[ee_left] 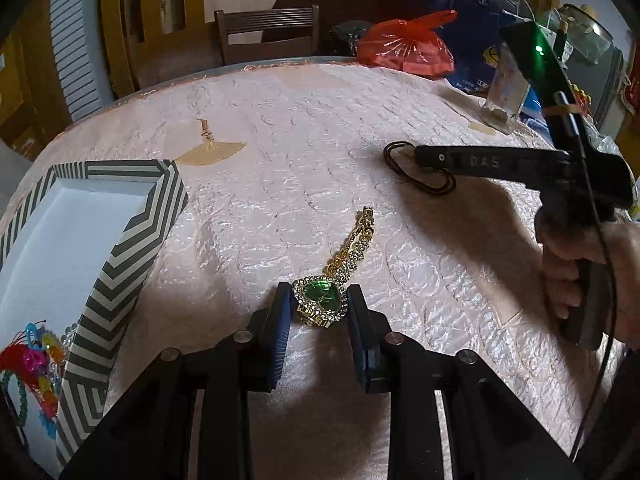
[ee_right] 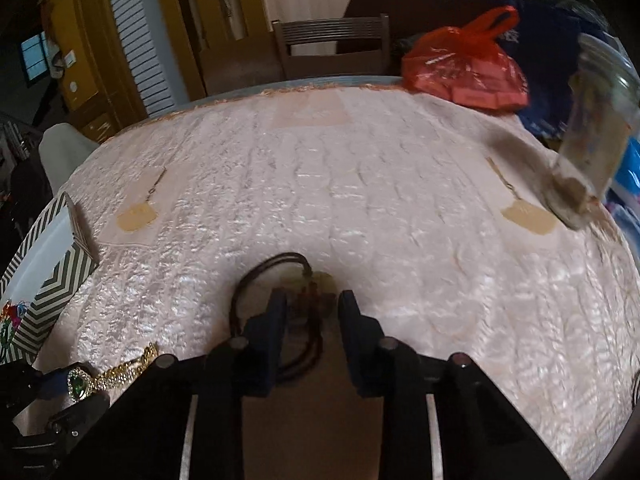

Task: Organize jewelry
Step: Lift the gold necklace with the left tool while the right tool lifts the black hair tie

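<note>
Nearest the left wrist camera, the left tool (ee_left: 318, 308) was clenched on the gold watch (ee_left: 322, 300) at its green, stone-ringed face, both blue pads pressed against the case. The linked band trailed away across the tabletop (ee_left: 320, 128), so the watch looked gripped but not yet carried to the box. Its metal was glittery and stiff-linked, the face faceted and roughly heart-shaped.

In the right wrist view, the right tool (ee_right: 312, 312) straddled the dark cord necklace (ee_right: 280, 264), a thin brown loop with a pale round pendant. Motion blur hid whether the pads actually pinched the cord or merely stood either side of it, so I could not tell.

Off to the left sat the striped box (ee_left: 132, 240), card walls in grey-and-white chevrons with a plain white floor. It already held some bright plastic bead bracelets (ee_left: 36, 360) and a green beaded strand in its near corner. By my judgement, part of the sorting was done, with the watch and necklace left.

The cloth over the tabletop was pale pink, crinkled and glossy. Farther back lay a thin, crumpled red plastic bag (ee_left: 408, 46) and a wooden chair (ee_left: 268, 32).
</note>
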Action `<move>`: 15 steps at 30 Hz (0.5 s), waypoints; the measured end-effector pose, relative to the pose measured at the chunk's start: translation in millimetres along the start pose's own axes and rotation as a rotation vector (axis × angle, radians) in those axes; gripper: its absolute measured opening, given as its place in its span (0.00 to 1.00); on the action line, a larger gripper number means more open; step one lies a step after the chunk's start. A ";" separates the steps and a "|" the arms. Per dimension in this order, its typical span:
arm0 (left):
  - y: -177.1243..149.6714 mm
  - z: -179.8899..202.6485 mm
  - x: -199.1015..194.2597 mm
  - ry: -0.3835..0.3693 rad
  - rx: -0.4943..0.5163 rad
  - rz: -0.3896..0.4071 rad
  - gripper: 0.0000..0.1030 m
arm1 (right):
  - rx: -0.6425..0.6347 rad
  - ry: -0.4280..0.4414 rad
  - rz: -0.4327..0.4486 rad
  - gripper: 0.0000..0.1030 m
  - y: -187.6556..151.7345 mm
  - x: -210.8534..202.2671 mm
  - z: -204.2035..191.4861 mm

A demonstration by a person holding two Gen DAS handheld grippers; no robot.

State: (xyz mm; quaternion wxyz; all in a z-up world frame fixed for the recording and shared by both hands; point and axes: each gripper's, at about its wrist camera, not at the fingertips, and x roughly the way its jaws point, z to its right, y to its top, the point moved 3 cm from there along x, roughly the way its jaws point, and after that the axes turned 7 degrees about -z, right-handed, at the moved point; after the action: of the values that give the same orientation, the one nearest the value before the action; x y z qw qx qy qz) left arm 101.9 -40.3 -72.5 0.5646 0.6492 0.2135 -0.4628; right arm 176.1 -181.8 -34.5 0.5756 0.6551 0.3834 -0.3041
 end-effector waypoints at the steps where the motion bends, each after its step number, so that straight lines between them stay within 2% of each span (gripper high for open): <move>1: -0.3 0.4 0.2 0.002 0.001 0.000 0.37 | -0.001 -0.002 0.002 0.27 3.5 1.6 -0.1; 15: -0.3 -1.1 0.7 0.012 0.003 0.000 0.37 | -0.063 -0.021 0.009 0.27 15.0 7.4 -12.2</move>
State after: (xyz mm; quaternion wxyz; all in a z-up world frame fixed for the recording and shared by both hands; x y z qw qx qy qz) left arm 102.4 -39.4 -73.4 0.5622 0.6529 0.2164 -0.4592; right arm 192.3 -169.3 -31.0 0.6011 0.6353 0.3839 -0.2961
